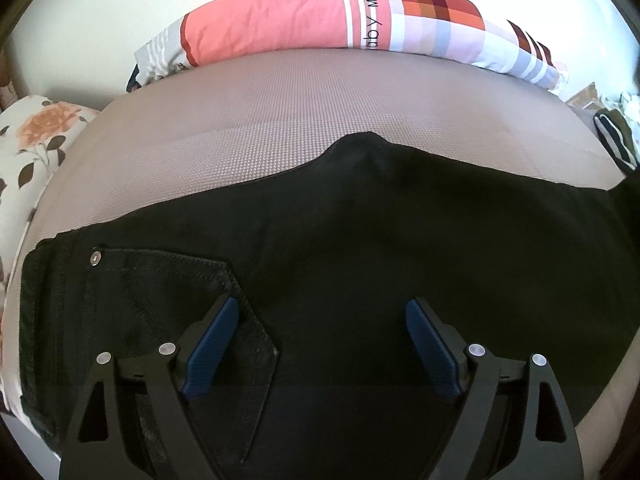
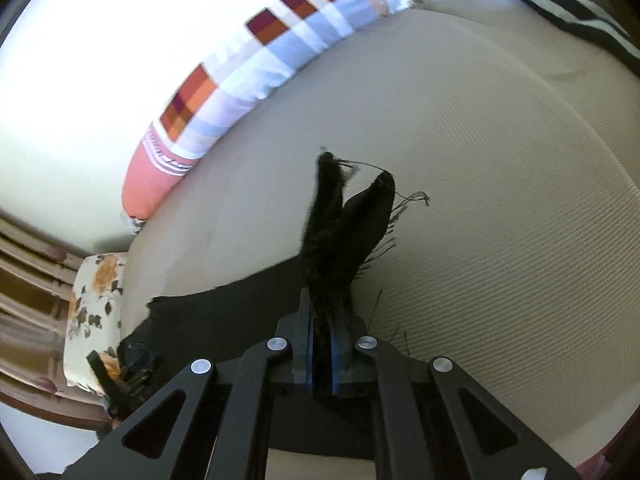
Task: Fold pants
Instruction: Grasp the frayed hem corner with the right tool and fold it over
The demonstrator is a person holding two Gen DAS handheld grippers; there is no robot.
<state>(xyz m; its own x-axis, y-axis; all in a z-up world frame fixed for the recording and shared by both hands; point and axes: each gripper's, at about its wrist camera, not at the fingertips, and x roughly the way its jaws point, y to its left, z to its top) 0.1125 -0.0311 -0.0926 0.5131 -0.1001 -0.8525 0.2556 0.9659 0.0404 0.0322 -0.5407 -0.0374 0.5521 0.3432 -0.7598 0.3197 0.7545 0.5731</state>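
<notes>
On the beige woven mattress (image 1: 248, 128), black pants (image 1: 360, 232) lie flat, waistband and back pocket (image 1: 188, 300) toward the left side of the left wrist view.

Left gripper (image 1: 322, 344): jaws wide, hovering over the seat area, blue pads clear of the cloth, nothing between them.

Right gripper (image 2: 322, 344): jaws pinched narrow on the frayed leg hems (image 2: 344, 232), which stick up past the fingertips with loose threads trailing; the rest of the leg drapes down to the mattress.

Risks, as judged:
- Grip is on the hem edge only. One layer could slip out if the leg's weight drags on it, and the fold would come out uneven.
- Waist end is not pinned, so pulling the leg across may drag the whole garment over the mattress.
- Loose threads may snag in the jaw linkage.

Surroundings: textured, taut bed surface. A long pillow (image 1: 320, 16) in coral and checked fabric lies along the far edge against a bright white wall. A floral cushion (image 1: 36, 136) sits at the left end, a striped dark cloth (image 2: 572, 4) at the far right corner.
</notes>
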